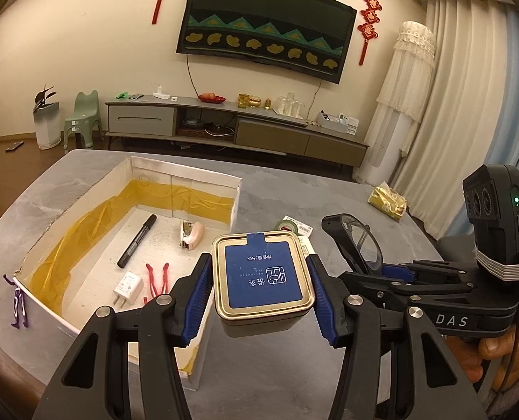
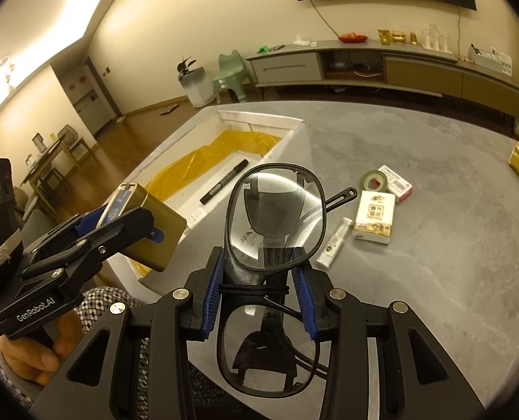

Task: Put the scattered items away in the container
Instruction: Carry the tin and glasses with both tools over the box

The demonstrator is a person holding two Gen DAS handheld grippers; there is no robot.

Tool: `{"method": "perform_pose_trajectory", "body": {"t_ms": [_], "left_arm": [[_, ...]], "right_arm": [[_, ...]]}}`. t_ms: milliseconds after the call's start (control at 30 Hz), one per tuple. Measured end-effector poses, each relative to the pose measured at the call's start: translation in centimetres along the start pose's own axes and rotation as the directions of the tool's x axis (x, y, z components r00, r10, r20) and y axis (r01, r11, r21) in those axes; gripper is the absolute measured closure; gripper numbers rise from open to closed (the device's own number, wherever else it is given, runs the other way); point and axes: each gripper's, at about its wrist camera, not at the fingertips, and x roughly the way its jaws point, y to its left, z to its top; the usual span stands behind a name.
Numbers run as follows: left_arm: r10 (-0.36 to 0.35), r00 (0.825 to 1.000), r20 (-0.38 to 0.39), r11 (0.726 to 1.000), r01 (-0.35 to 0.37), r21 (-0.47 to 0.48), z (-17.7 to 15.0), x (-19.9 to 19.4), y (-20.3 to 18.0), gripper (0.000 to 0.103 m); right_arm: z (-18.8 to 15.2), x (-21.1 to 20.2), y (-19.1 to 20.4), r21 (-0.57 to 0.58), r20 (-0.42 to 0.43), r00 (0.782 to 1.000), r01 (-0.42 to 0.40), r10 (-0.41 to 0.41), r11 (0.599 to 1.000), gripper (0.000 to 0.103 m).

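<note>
over the box's near corner: we hold the left gripper (image 1: 262, 280) w/ its blue pads clamped on both sides of a gold tea tin (image 1: 263, 276), blue lid label facing up. tin is off the table, level, just right of the box wall, so prob. set up for a drop inside.
right gripper: (image 2: 261, 290) its pads pinch a pair of black glasses (image 2: 275, 217) at the bridge, one lens sticking forward and up, other lens below toward the handle. gripping the bridge keeps pads off the lenses, we think; temples look folded behind, hard to tell.
container: white cardboard box (image 1: 236, 192) w/ yellow tape along the inner walls, open top, sits on the table's left part.
already in box: black marker (image 1: 137, 241), small stapler (image 1: 189, 234), white charger plug (image 1: 128, 288), red clip-like thing (image 1: 158, 278).
not yet in: green tape roll (image 2: 374, 179), red-white small carton (image 2: 397, 178), white-gold pack (image 2: 373, 220), small white tube (image 2: 334, 245), gold foil bag (image 1: 388, 203), all on the table's right side, well apart from the box. tiny purple figure (image 1: 18, 306) stands just outside the box's left wall.
surface: grey marbled table (image 2: 434, 280), smooth, rounded edge.
room: living rm, warm light, covered tv on wall, low tv cabinet, green stool, curtains, wood floor.
progress: we judge abt halfway; two items in hand, several left.
</note>
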Motion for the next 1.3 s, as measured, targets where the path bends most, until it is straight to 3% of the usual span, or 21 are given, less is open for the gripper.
{"method": "perform_pose_trajectory", "body": {"t_ms": [100,1300], "left_arm": [[-0.001,1.000,0.004,1.000,0.001,-0.015,0.1,-0.1,0.7,0.053],[0.029,0.997,0.069,0.985,-0.016,-0.174,0.6,-1.2,9.9,0.053]], "right_arm": [[0.4,0.1,0.8,-0.013,0.000,1.000,-0.002,0.002,1.000,0.063],[4.9,5.1,8.3,-0.170,-0.044,0.999,-0.011,0.003,0.985,0.063]]}}
